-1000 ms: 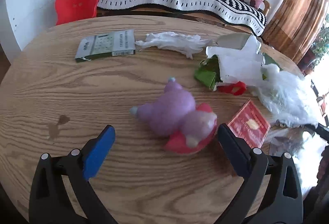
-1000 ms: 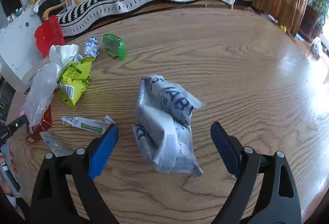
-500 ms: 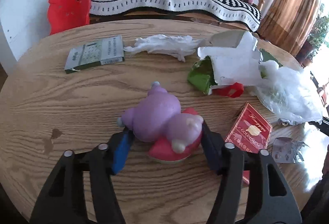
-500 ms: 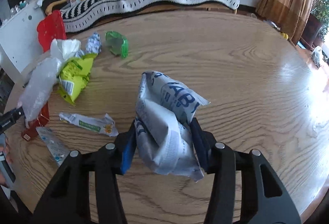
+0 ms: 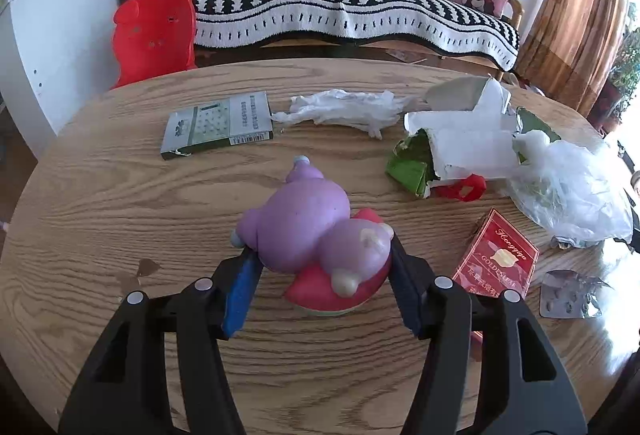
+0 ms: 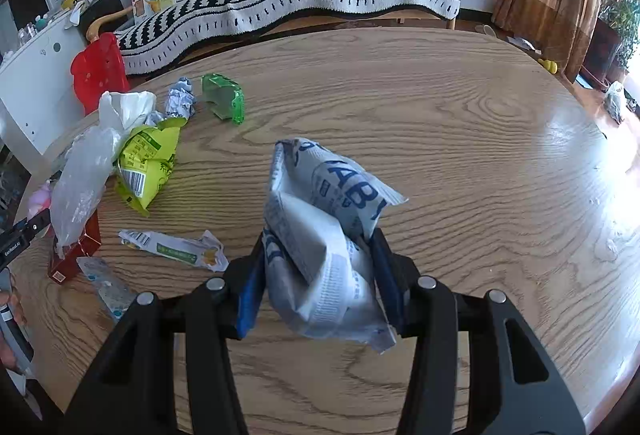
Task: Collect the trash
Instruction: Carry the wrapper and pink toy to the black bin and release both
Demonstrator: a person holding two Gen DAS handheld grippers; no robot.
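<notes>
Left wrist view: left gripper (image 5: 320,287) has just clamped onto the purple toy (image 5: 310,235) on the wooden table (image 5: 120,195); right gripper (image 6: 316,287) pinches a crumpled wipes packet (image 6: 324,235). Beyond, a striped sofa (image 5: 340,7).

On the worktop (image 5: 100,195): toy bear (image 5: 308,231) at centre; behind-left of it, flat carton (image 5: 218,123); behind it, crumpled tissue (image 5: 348,109); right of it, cigarette pack (image 5: 496,259).

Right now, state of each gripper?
Left gripper: closed on the purple toy.
Right gripper: closed on the crumpled white wrapper.
</notes>
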